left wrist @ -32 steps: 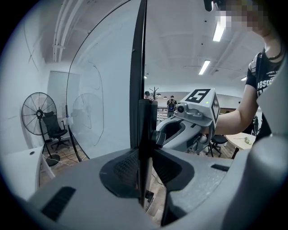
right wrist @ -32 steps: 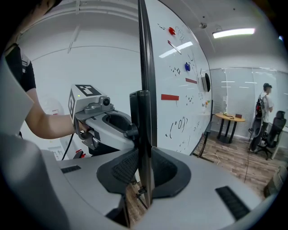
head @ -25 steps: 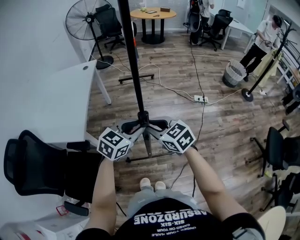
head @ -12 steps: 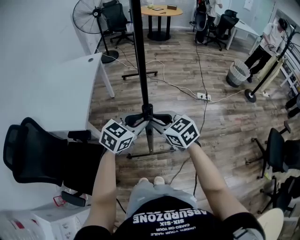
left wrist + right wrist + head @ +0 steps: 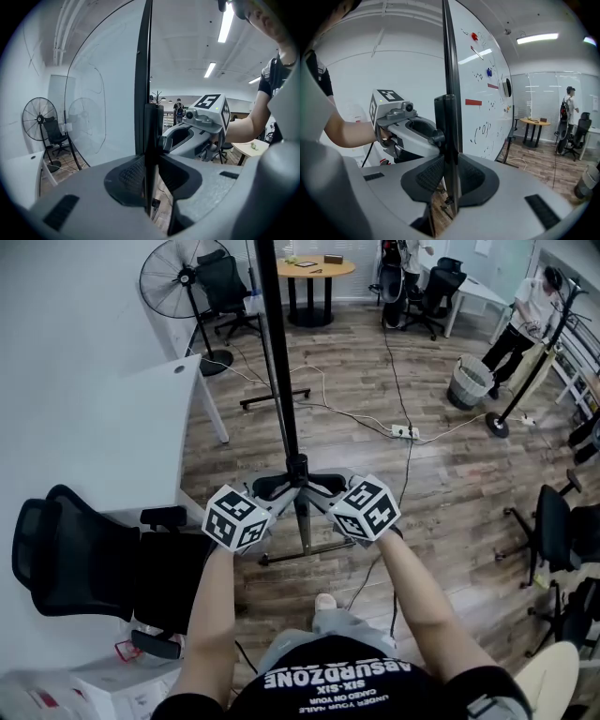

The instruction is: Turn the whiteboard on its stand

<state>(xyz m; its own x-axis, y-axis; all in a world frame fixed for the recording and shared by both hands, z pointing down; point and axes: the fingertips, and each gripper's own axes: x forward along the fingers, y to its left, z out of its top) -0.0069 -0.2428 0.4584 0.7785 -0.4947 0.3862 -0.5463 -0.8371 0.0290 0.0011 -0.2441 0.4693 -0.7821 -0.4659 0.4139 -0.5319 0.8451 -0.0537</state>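
Note:
From above, the whiteboard (image 5: 277, 362) shows edge-on as a thin black line running away from me. Its stand's near foot (image 5: 305, 554) rests on the wood floor. My left gripper (image 5: 281, 491) and right gripper (image 5: 319, 488) meet at the board's near edge, one from each side. In the left gripper view the jaws of the left gripper (image 5: 149, 183) are shut on the black frame (image 5: 143, 93), with the blank back face to the left. In the right gripper view the right gripper (image 5: 450, 183) clamps the same frame (image 5: 450, 70); the written face with magnets (image 5: 483, 93) lies to the right.
A white desk (image 5: 112, 427) and a black office chair (image 5: 84, 563) stand close on the left. A floor fan (image 5: 178, 282), a round table (image 5: 314, 268), a power strip with cables (image 5: 403, 432), a bin (image 5: 469, 381), more chairs (image 5: 562, 540) and a person (image 5: 520, 320) lie beyond.
Both grippers keep their hold on the board's edge. The person has stepped, so only one shoe shows now, and the board with the grippers sits slightly further right in the view.

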